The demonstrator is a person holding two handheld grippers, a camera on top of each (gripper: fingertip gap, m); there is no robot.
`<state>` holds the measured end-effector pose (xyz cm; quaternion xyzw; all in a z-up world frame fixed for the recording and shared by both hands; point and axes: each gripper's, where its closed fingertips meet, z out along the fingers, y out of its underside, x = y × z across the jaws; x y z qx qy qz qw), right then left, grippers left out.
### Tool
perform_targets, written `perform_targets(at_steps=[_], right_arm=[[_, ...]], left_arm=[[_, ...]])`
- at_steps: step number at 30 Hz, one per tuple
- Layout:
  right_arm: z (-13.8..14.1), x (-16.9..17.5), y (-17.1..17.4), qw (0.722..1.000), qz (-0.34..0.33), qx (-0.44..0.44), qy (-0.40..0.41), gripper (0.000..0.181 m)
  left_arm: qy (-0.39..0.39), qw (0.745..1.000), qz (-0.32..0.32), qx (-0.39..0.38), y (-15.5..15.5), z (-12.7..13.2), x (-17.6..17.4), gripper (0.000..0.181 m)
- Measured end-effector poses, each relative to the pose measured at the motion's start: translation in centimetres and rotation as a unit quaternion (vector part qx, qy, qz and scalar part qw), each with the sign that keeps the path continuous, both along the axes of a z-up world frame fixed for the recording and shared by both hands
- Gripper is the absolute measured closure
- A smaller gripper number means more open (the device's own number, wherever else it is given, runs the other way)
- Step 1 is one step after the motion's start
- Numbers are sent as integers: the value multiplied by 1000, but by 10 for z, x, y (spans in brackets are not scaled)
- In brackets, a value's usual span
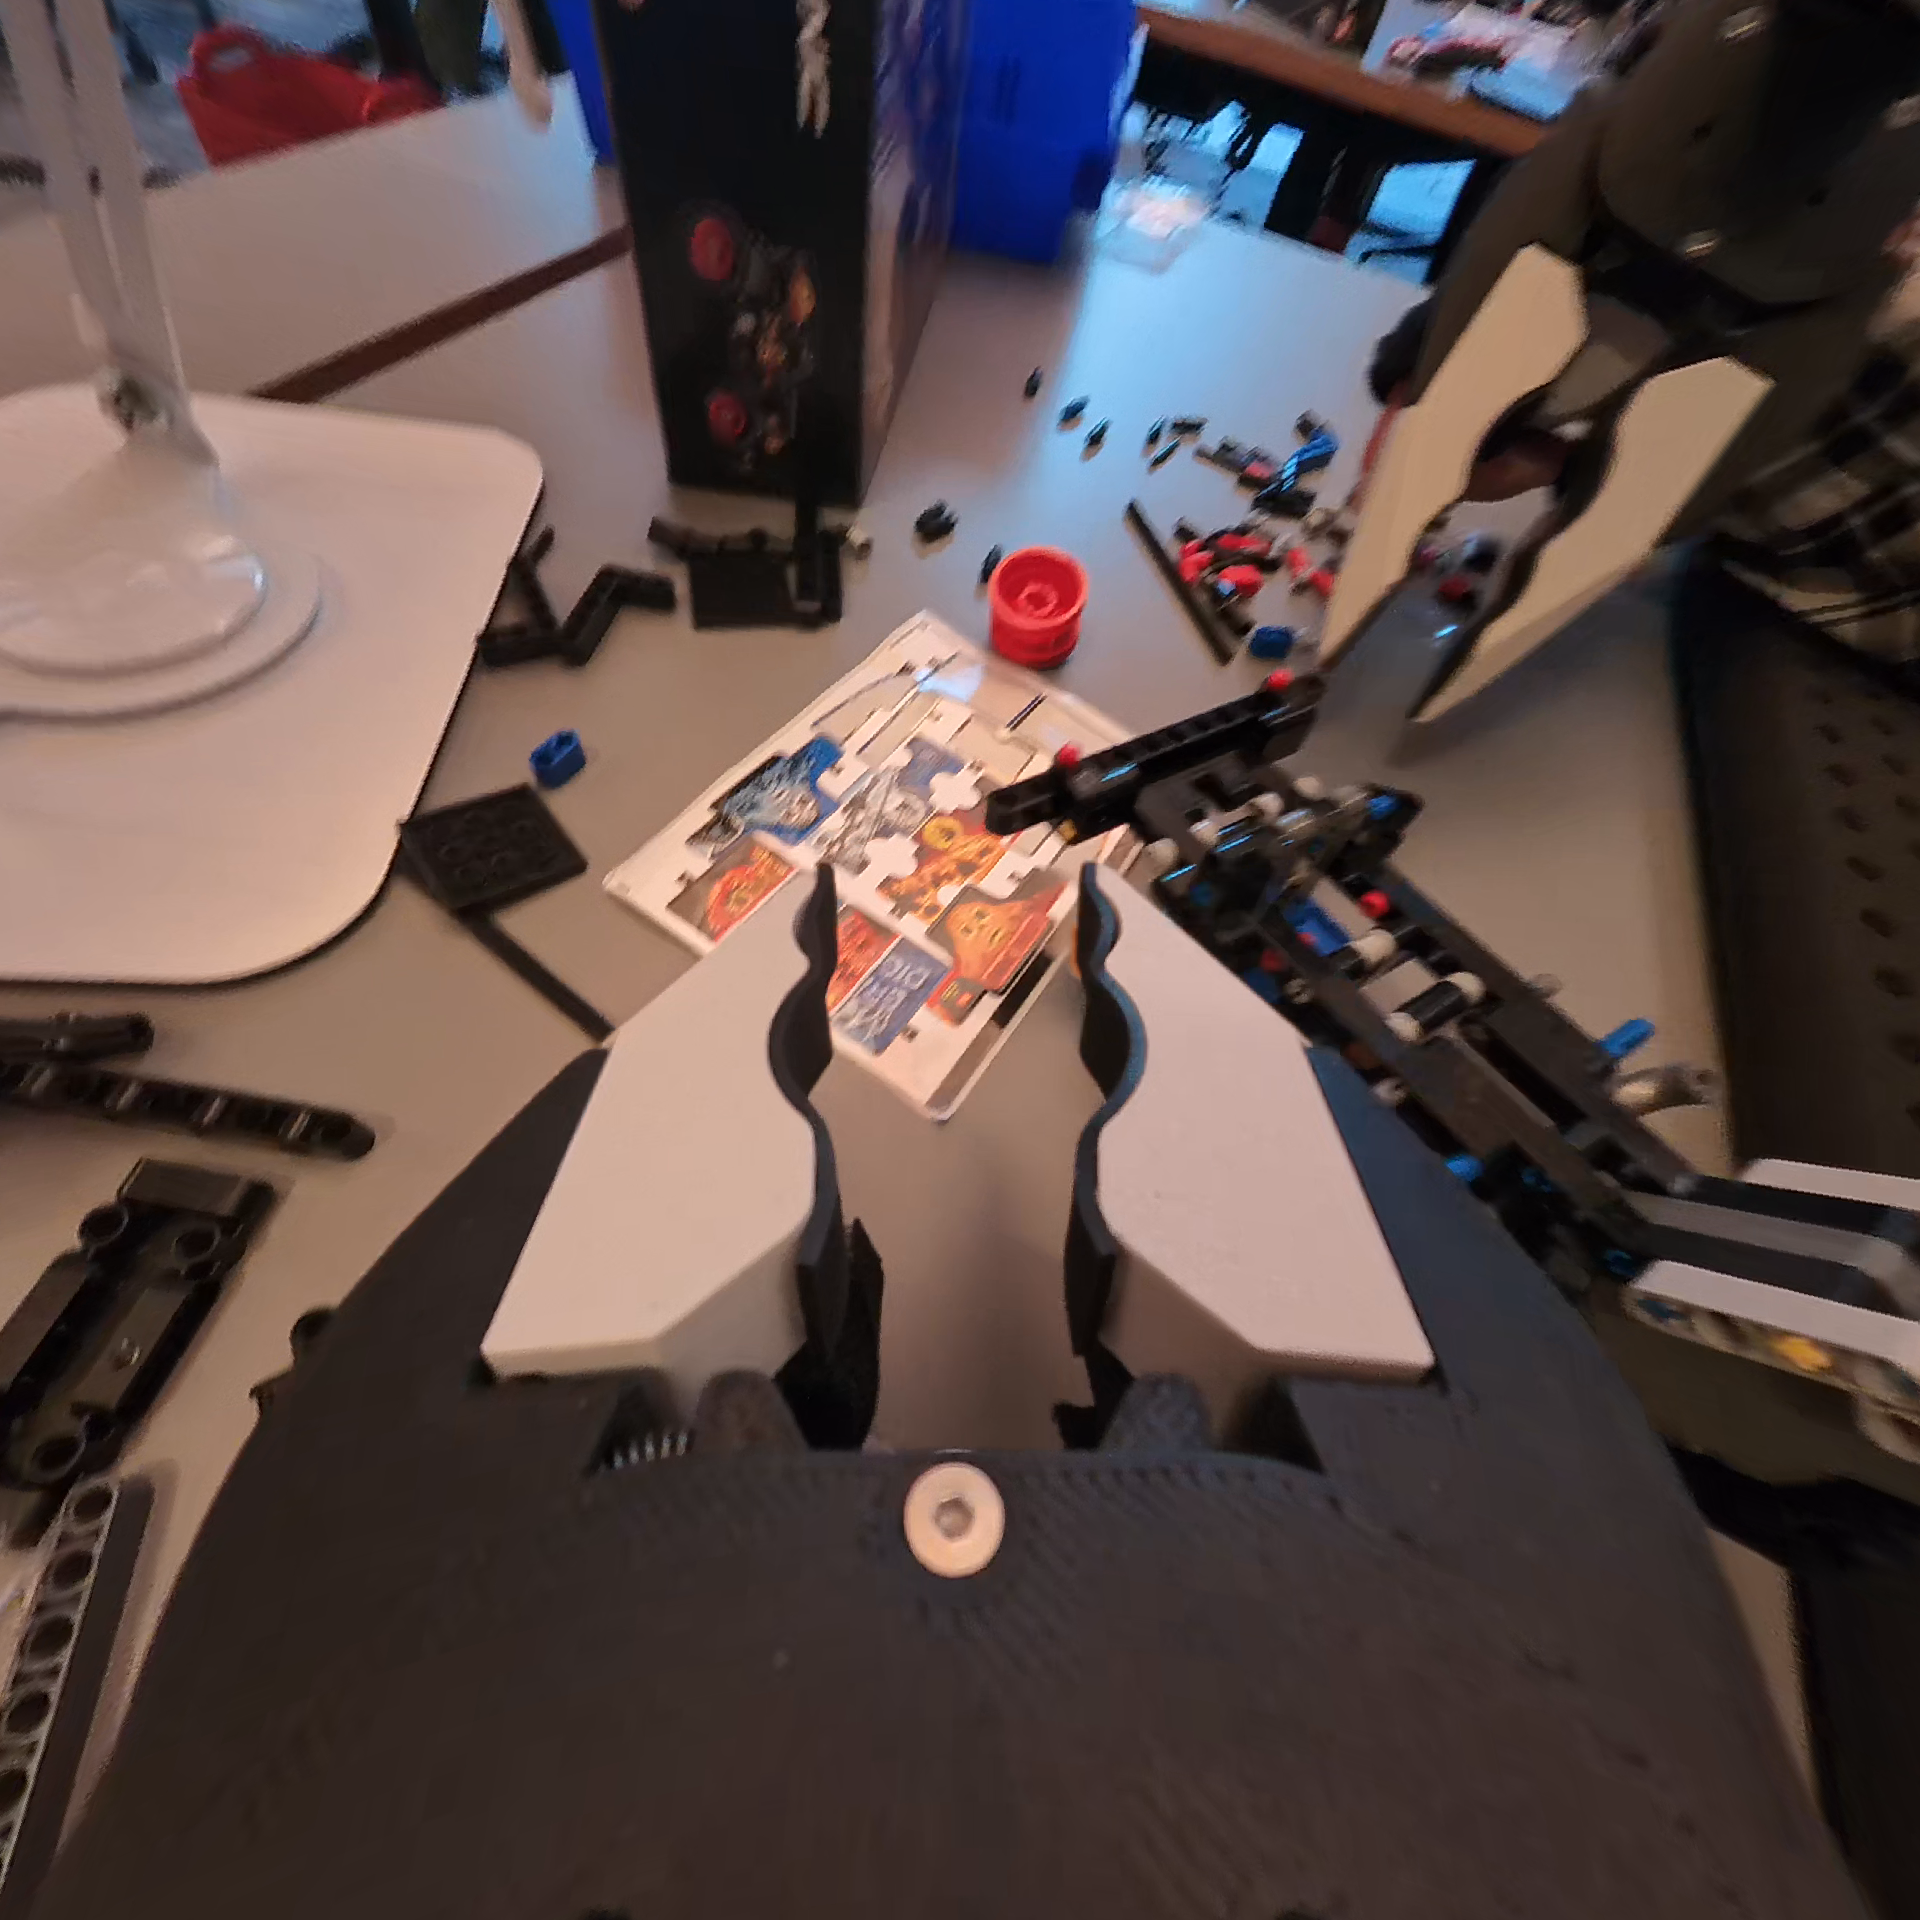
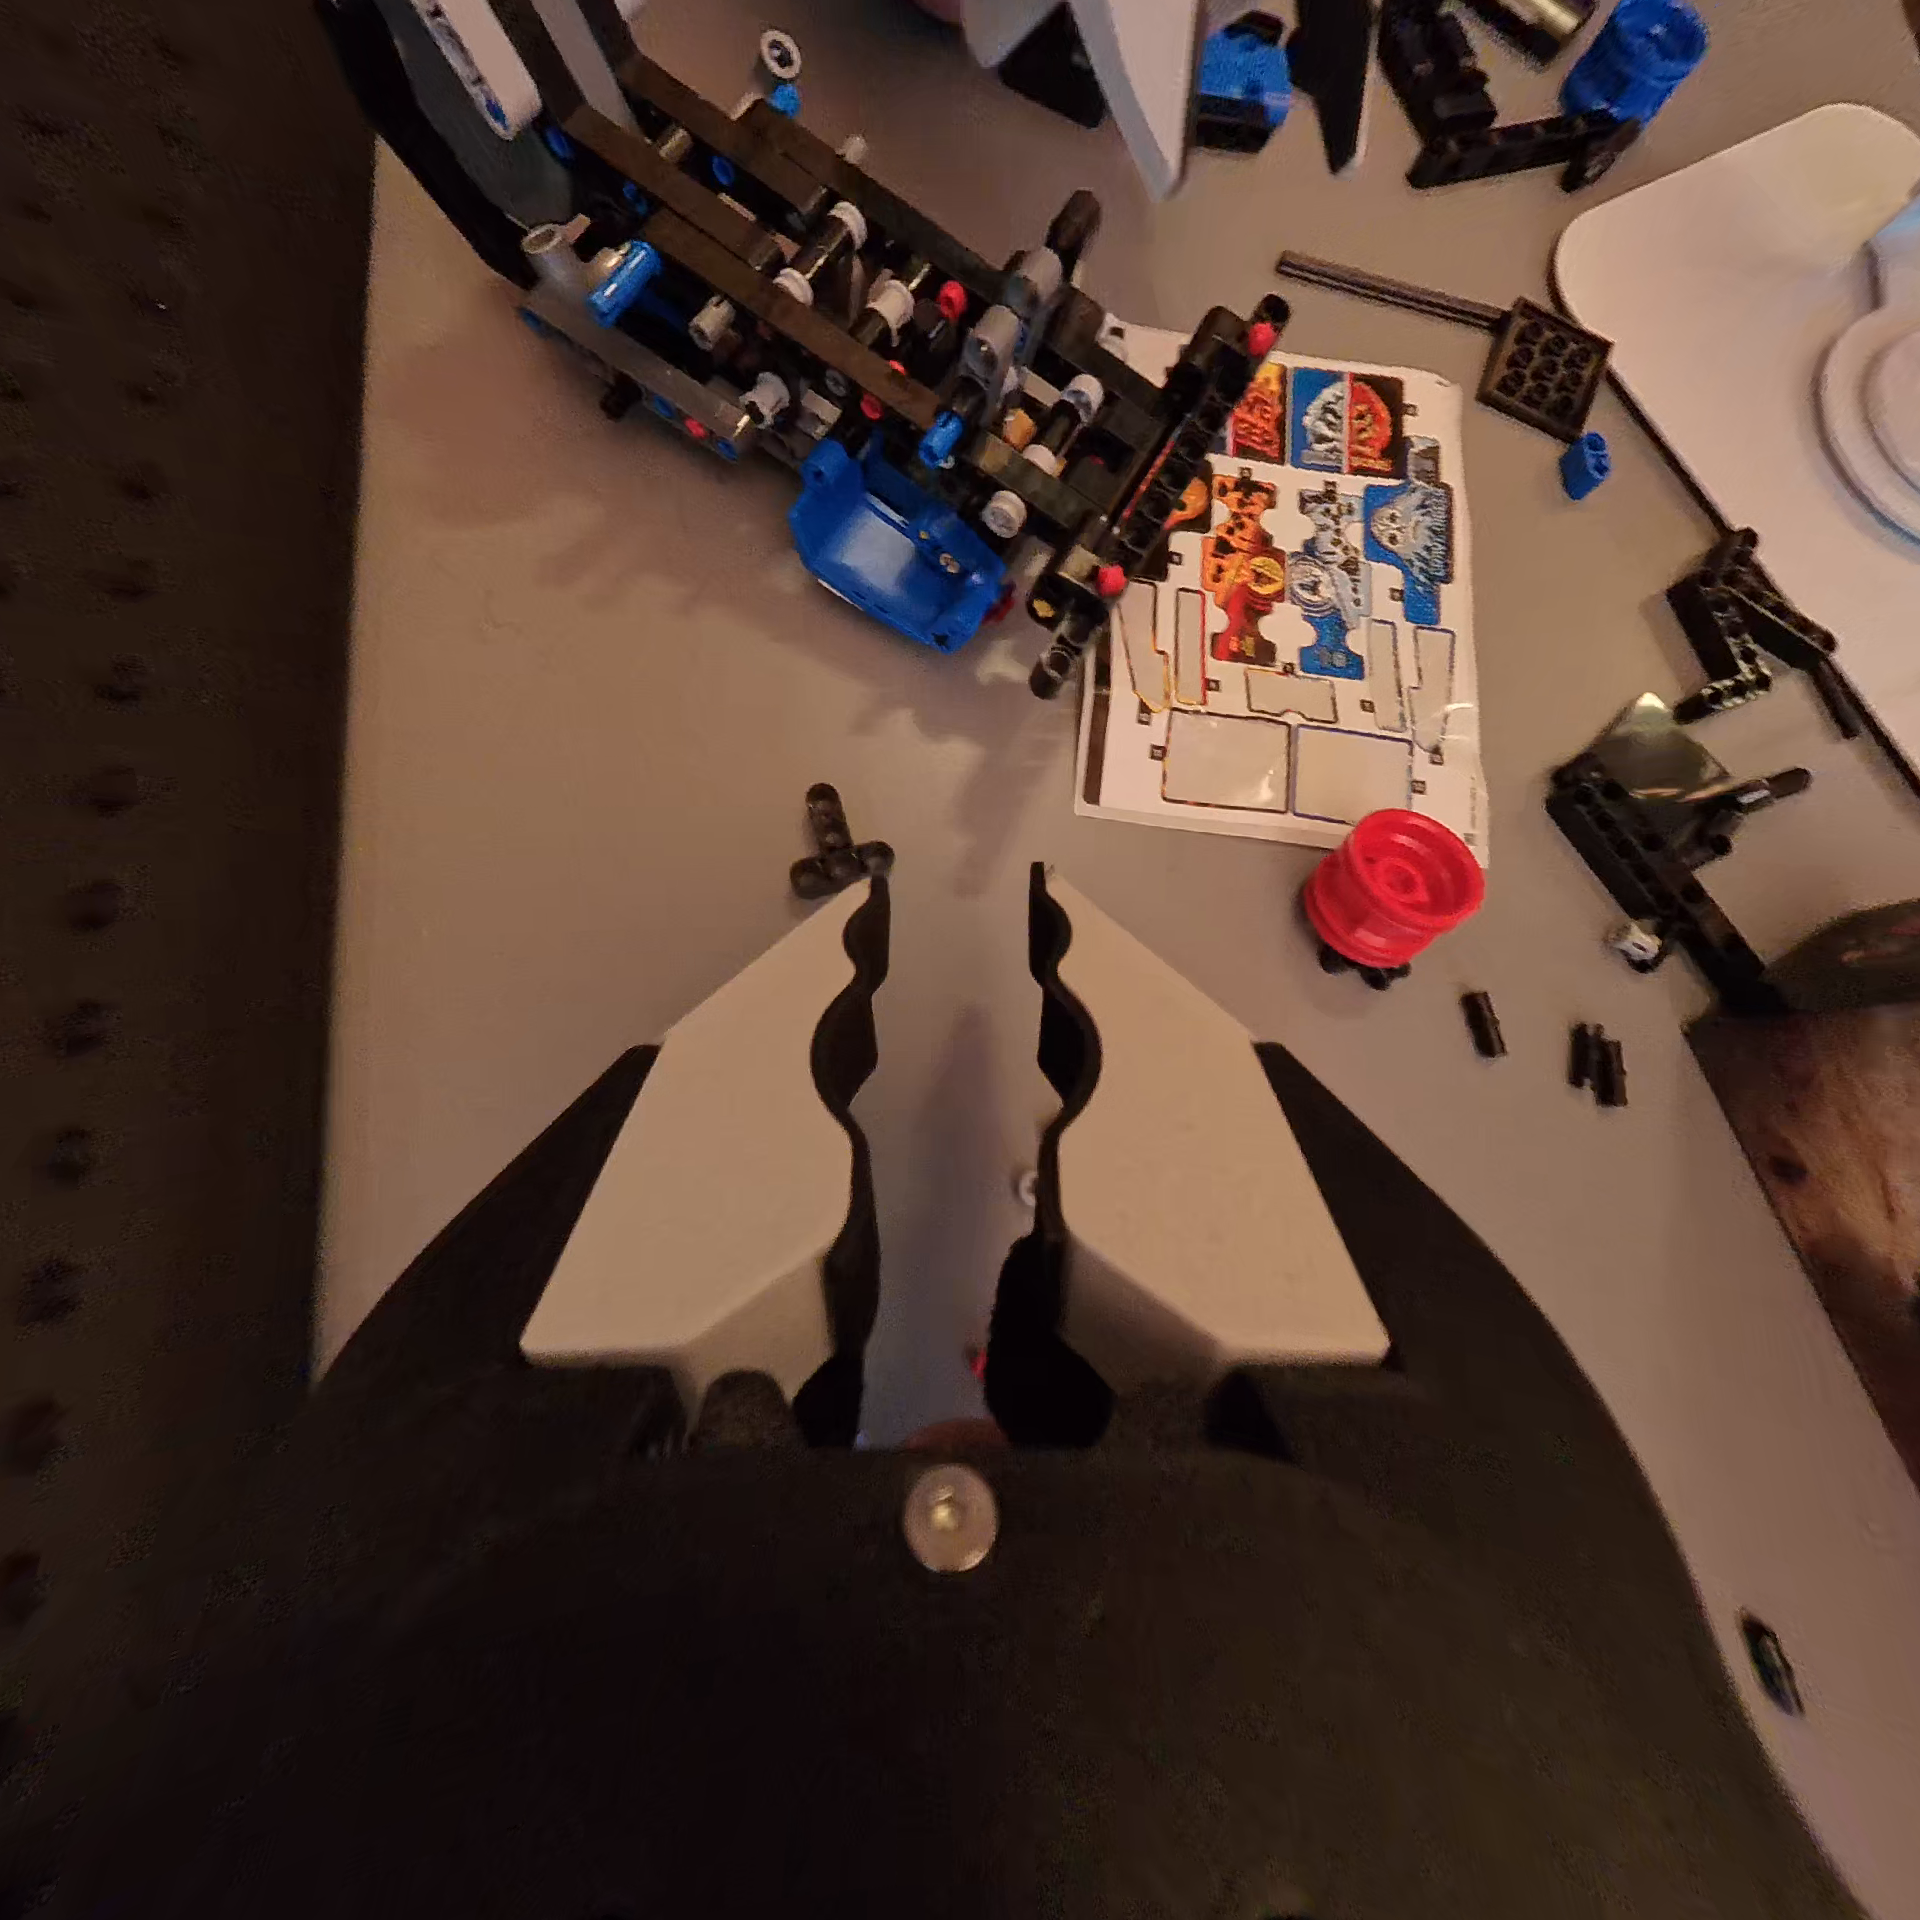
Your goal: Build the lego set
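We see the half-built chassis [image 2: 831,343] lying on the grey table [image 2: 623,831], a long frame of black beams with blue, red and white pins and a blue block [image 2: 894,551] at one end. Its black cross beam [image 2: 1153,488] reaches over the edge of the sticker sheet [image 2: 1320,644], which lies flat just beside it. In the left wrist view the same chassis [image 1: 1382,956] runs along the right side, its cross beam [image 1: 1143,764] raised above the sheet [image 1: 883,831]. Our left gripper [image 1: 951,904] hangs over the near corner of the sheet, its fingers apart with nothing between them. Our right gripper [image 2: 956,883] hovers above bare table near the chassis, its fingers likewise apart and empty; a small black T-piece [image 2: 836,842] lies just off its left fingertip. In the left view the right gripper [image 1: 1382,675] shows farther off, above the scattered parts. A red wheel hub [image 2: 1392,883] sits at the sheet's far corner. A small blue connector [image 1: 558,756] and a black plate [image 1: 494,847] lie by the white lamp base [image 1: 260,675]. Loose black, red and blue pins [image 1: 1236,551] are strewn beyond the hub, and the dark set box [image 1: 779,260] stands upright behind them.
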<state>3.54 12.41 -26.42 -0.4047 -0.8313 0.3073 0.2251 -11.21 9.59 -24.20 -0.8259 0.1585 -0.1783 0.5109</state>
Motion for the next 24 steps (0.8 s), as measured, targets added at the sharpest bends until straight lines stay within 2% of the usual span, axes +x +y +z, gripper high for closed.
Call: perform_targets(at_steps=[5, 9, 18, 24], right_arm=[[11, 10, 33, 998, -60, 14, 10, 158], [16, 25, 57, 995, -102, 11, 11, 161], [-4, 40, 81, 989, -138, 32, -35, 165], [-12, 70, 101, 981, -178, 28, -66, 167]], left_arm=[[4, 999, -33, 32, -5, 15, 14, 136], [15, 998, -46, 34, -7, 13, 22, 137], [5, 998, -49, 29, -7, 10, 24, 138], [-4, 998, -49, 29, -7, 10, 24, 138]])
